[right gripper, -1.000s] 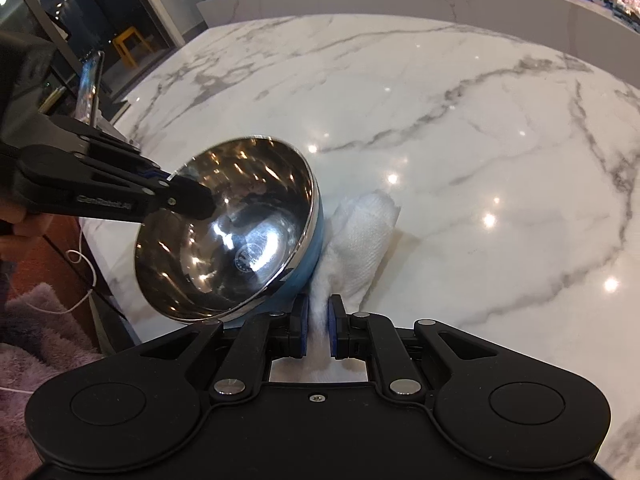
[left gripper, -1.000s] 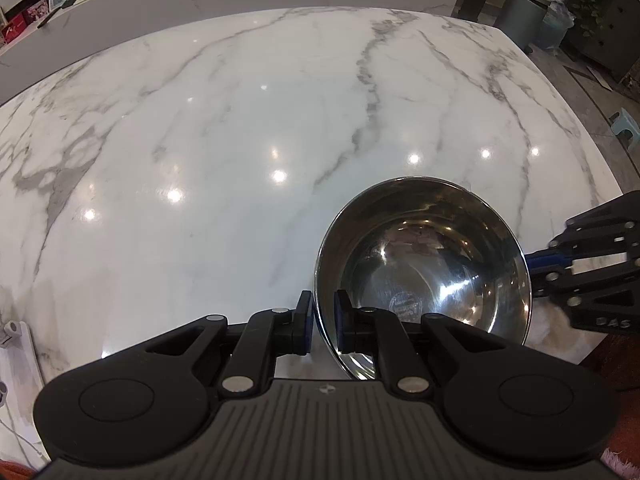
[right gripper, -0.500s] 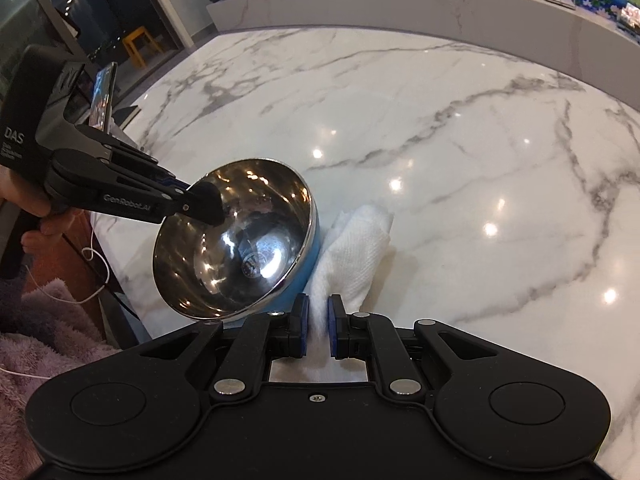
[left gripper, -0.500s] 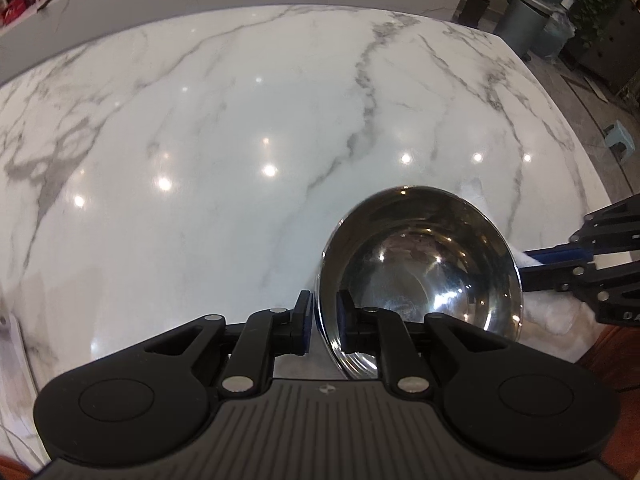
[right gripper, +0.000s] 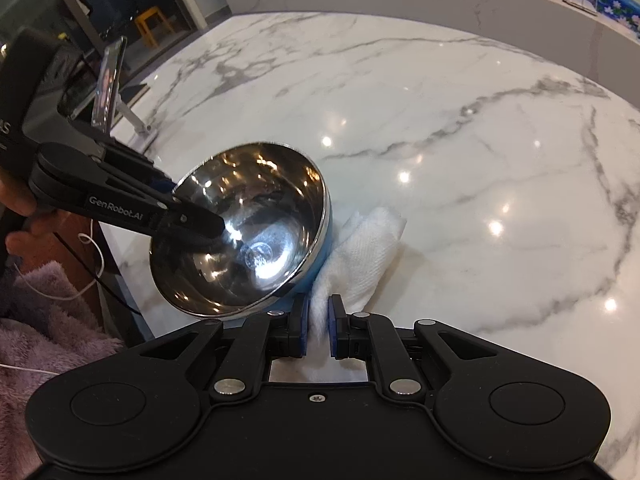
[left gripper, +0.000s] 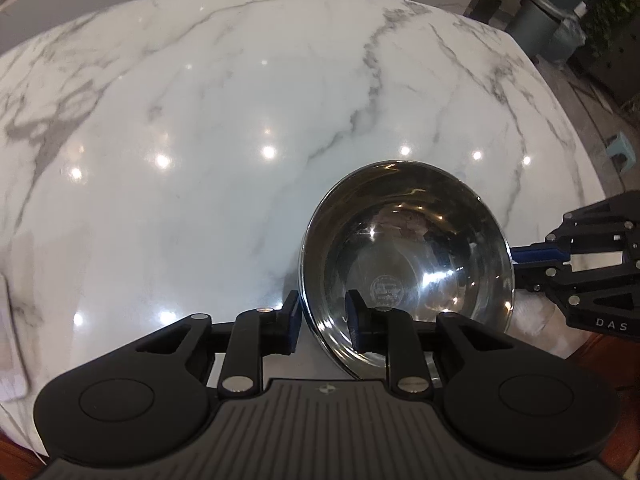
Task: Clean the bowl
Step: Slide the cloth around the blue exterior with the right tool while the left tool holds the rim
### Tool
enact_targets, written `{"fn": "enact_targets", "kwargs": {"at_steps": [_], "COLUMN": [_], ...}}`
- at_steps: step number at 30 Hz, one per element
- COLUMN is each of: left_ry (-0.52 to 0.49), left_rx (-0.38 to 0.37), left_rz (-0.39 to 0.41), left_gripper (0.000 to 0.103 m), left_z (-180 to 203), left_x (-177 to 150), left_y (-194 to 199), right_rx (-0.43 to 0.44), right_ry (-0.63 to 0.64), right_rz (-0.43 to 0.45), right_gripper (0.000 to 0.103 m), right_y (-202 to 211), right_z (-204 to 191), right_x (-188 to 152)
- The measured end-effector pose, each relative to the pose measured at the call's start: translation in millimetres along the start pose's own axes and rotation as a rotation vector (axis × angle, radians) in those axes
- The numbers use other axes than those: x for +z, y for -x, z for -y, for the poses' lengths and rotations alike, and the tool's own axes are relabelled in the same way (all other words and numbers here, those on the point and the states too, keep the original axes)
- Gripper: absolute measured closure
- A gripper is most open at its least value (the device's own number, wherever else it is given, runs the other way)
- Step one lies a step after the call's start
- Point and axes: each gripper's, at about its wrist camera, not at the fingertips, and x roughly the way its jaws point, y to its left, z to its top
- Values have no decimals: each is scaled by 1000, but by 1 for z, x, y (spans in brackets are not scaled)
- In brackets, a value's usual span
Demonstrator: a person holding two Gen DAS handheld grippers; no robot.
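We are working at the white marble table (left gripper: 200, 200), where the steel bowl (left gripper: 408, 248) is sitting tilted near its near edge. Our left tool (left gripper: 322, 318) is straddling the bowl's near rim, its jaws opening, pads no longer pressing it. Our right tool (right gripper: 318, 326) is clamping a white cloth (right gripper: 360, 248) just beside the bowl's blue outer wall.

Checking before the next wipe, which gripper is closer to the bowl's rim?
Left. The left gripper straddles the bowl rim, jaws opening. The right gripper, shut on the white cloth, sits just outside.
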Motion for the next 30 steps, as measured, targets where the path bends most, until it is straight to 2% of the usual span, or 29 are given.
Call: {"fn": "enact_targets", "kwargs": {"at_steps": [5,10,16,24,27,30], "left_ry": [-24,-43,-64,-64,-62,-65], "left_rx": [13,20,40,42,42,39], "left_rz": [-2,-8,-10,-10,-9,-13], "left_gripper": [91,91,91,91,91,91], "left_z": [0,-2,0,-1,-1,0], "left_x": [1,6,12,12,12,13], "left_y": [-3,-3,-4,-3,-2,0], "right_rx": [-1,6,4,-46,-56,-70], "right_ry": [9,17,29,55,50,47], "right_rz": [-26,-37,-18,-39,-35,-19], "right_gripper": [94,94,94,94,92,84], "right_y": [-13,-19,-7,-6,-9,-11], "right_z": [0,0,1,2,2,1], "right_x": [0,1,1,-2,-1,1]}}
